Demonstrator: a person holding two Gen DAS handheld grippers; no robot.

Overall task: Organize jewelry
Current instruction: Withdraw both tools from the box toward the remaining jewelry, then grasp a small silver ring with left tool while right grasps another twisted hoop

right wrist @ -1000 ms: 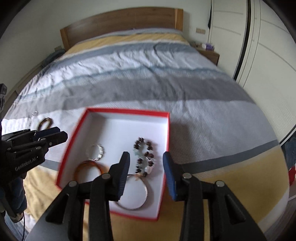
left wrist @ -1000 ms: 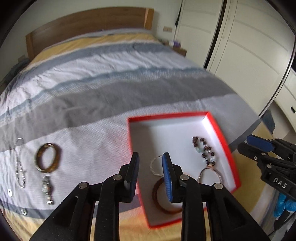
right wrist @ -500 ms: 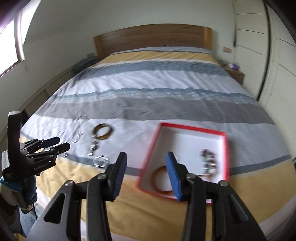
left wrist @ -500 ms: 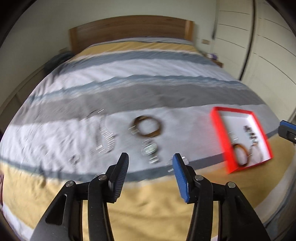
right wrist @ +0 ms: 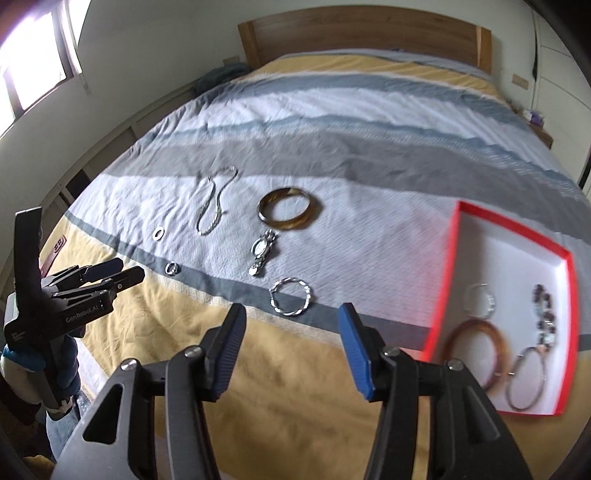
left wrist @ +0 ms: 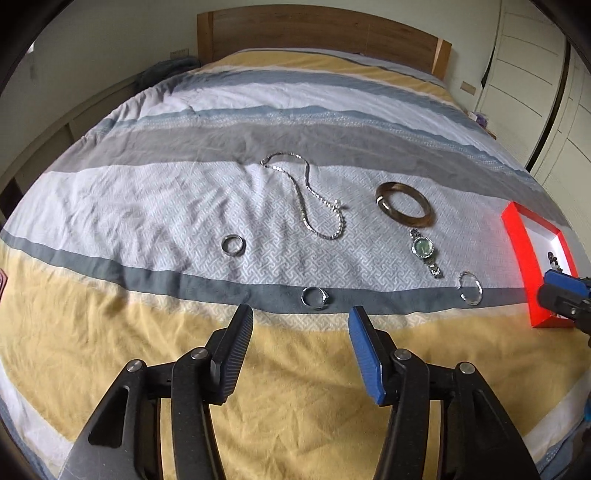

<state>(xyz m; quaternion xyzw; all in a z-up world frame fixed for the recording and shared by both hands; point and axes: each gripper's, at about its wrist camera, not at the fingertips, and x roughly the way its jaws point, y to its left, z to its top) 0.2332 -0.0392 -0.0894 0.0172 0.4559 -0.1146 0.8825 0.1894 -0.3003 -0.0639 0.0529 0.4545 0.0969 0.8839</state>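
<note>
Loose jewelry lies on the striped bedspread: a silver chain (left wrist: 314,199), a brown bangle (left wrist: 403,208), a watch (left wrist: 424,254), a twisted silver bracelet (right wrist: 290,296), a plain ring (left wrist: 232,244) and a stone ring (left wrist: 314,297). The red box (right wrist: 458,254) at the right holds a brown bangle (right wrist: 476,350), a bead bracelet (right wrist: 545,317) and two silver hoops. My left gripper (left wrist: 301,321) hovers just short of the stone ring, jaws opening, nothing between them. My right gripper (right wrist: 291,321) hangs just before the twisted bracelet, jaws opening and empty.
A wooden headboard (left wrist: 317,33) closes the far end of the bed. White wardrobe doors (left wrist: 546,74) stand on the right. A window (right wrist: 33,66) lights the left wall. The near yellow band of the bedspread (left wrist: 295,387) carries nothing.
Both grippers have swung left from over the red box to the loose jewelry on the bedspread, and both pairs of jaws have widened.
</note>
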